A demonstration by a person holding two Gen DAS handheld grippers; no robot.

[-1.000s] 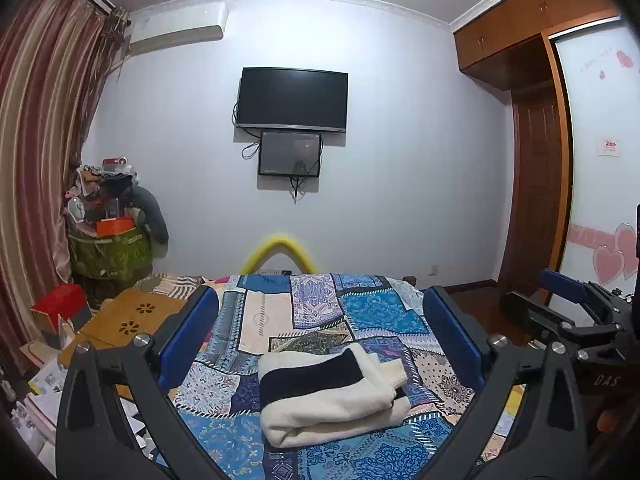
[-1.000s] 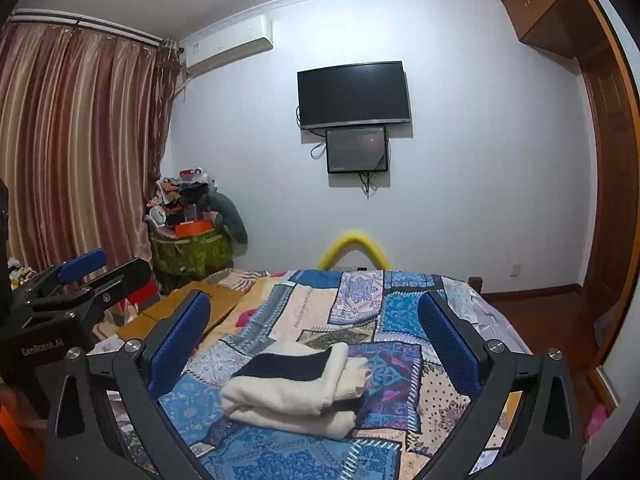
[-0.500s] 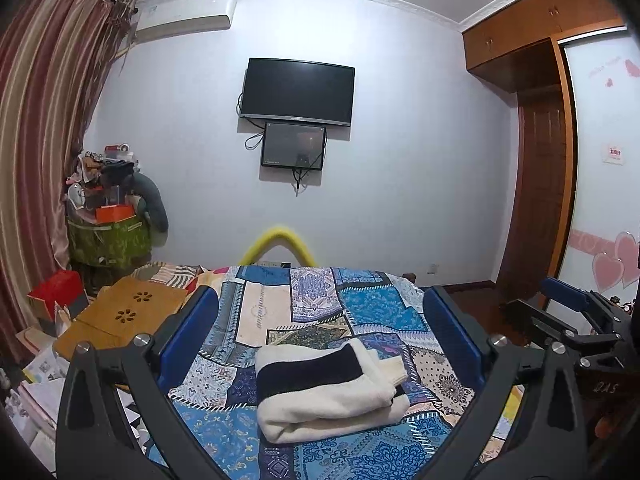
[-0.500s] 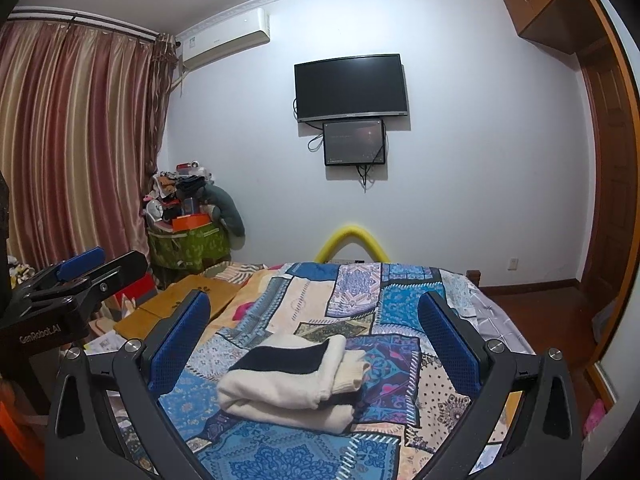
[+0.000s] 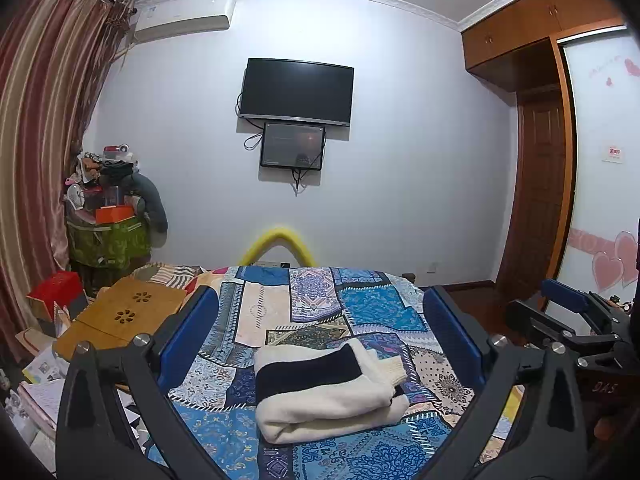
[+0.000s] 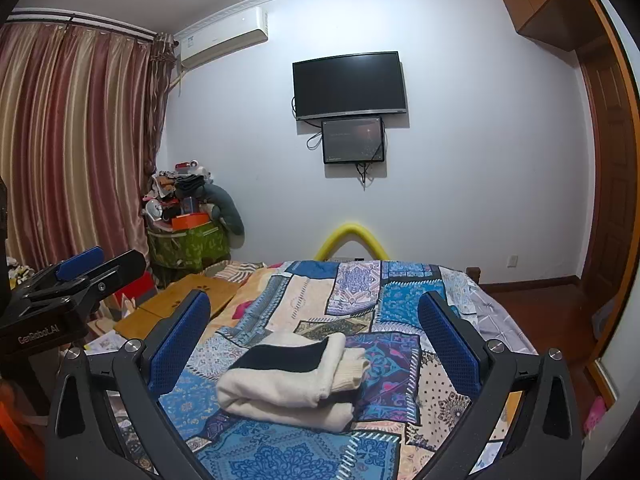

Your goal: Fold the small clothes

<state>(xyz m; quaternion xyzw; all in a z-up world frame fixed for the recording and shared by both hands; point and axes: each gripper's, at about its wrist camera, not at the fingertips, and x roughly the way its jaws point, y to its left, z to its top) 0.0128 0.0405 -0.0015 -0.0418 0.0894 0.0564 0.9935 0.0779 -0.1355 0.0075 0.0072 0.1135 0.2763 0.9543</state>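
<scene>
A folded cream sweater with a dark navy band [image 5: 326, 390] [image 6: 294, 380] lies on the patchwork bedspread [image 5: 316, 312] [image 6: 360, 300]. My left gripper [image 5: 320, 328] hovers open above and in front of it, blue pads wide apart, holding nothing. Likewise open and empty, my right gripper [image 6: 314, 328] is raised over the sweater. Each gripper shows at the edge of the other's view: the right gripper [image 5: 572, 312] on the right, the left gripper [image 6: 80, 276] on the left.
A wooden lap desk [image 5: 124, 316] lies off the bed's left side, with boxes and papers [image 5: 44, 372] on the floor. A cluttered green bin [image 5: 108, 236] stands in the corner by curtains. A yellow foam arch [image 5: 280, 240] rises behind the bed. Wardrobe [image 5: 536, 208] at right.
Both grippers have tilted or risen slightly, so the sweater and bed sit lower in view. The sweater has not moved. Both stay open.
</scene>
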